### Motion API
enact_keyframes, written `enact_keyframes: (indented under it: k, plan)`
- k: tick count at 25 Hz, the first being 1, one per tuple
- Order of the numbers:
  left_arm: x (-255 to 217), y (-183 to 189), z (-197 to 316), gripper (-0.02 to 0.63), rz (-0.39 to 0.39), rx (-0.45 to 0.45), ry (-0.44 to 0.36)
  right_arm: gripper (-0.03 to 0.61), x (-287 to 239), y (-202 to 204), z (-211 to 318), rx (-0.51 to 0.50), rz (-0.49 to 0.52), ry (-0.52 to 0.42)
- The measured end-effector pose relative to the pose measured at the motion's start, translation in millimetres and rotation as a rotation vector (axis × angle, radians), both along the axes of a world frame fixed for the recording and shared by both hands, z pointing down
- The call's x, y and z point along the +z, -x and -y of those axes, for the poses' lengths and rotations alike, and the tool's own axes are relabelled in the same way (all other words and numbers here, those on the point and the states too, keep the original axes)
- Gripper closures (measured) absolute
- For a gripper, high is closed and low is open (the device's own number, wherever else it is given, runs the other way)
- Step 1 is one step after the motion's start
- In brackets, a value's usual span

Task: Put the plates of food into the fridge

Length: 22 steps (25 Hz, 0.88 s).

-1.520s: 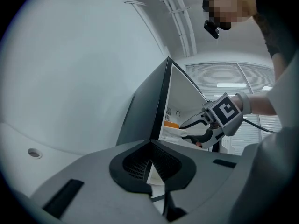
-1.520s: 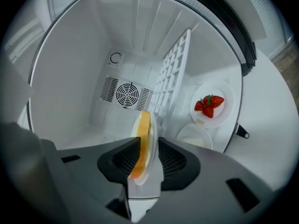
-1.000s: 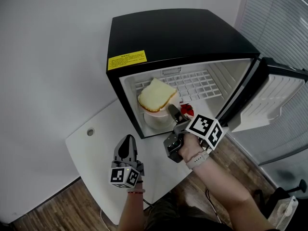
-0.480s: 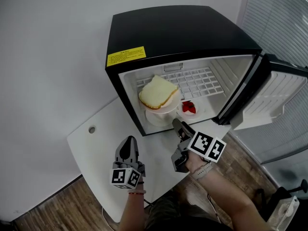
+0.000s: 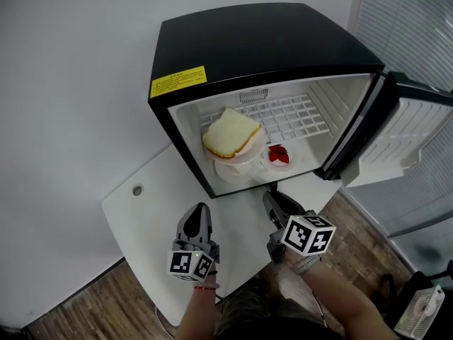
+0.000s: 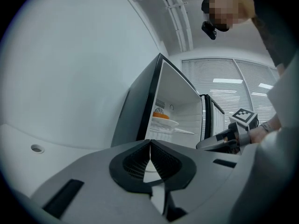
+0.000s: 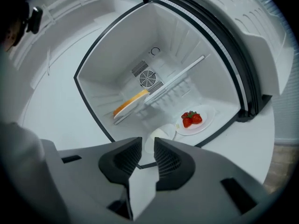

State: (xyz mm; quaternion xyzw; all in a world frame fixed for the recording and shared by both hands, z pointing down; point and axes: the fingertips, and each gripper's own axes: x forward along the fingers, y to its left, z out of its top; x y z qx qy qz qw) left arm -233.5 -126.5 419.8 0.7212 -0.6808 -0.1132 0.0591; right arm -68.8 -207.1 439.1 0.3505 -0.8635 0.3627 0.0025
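Note:
The black mini fridge (image 5: pixel 262 44) stands open on the white table (image 5: pixel 152 222). Inside, a plate with a slice of bread (image 5: pixel 232 134) rests on the wire shelf (image 5: pixel 290 117). A small plate of strawberries (image 5: pixel 278 155) (image 7: pixel 192 119) sits on the fridge floor, beside a white bowl (image 5: pixel 233 171) (image 7: pixel 159 136). My right gripper (image 5: pixel 272 197) (image 7: pixel 147 143) hovers over the table just outside the fridge mouth. Its jaws have just been closing, a narrow gap remains and nothing is between them. My left gripper (image 5: pixel 200 211) (image 6: pixel 150 143) is shut and empty, left of the right one.
The fridge door (image 5: pixel 403 144) swings out to the right, past the table edge. A round cable hole (image 5: pixel 137 190) marks the table's left part. Wooden floor (image 5: pixel 64 310) lies below, and window blinds (image 5: pixel 417 20) hang behind the door.
My right gripper has pulled back out of the fridge mouth toward me and rolled; the strawberry plate stays inside. Its jaws have narrowed. The left gripper has shifted slightly.

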Motion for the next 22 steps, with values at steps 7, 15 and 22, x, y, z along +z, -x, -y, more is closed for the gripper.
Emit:
enact_keyframes:
  k: [7, 15, 22]
  plan:
    - [-1.8, -17.7, -5.9, 0.604, 0.015, 0.057, 0.011, 0.565, 0.0, -10.7, -19.3, -0.077, -0.111, -0.195]
    - [-16.1, -35.8, -16.4, 0.604, 0.023, 0.098, -0.006, 0.571, -13.7, -22.8, -42.0, -0.124, -0.205, -0.397]
    - [-20.7, -59.4, -27.6, 0.604, 0.028, 0.147, -0.014, 0.572, -17.7, -38.6, -54.4, -0.110, -0.230, -0.446]
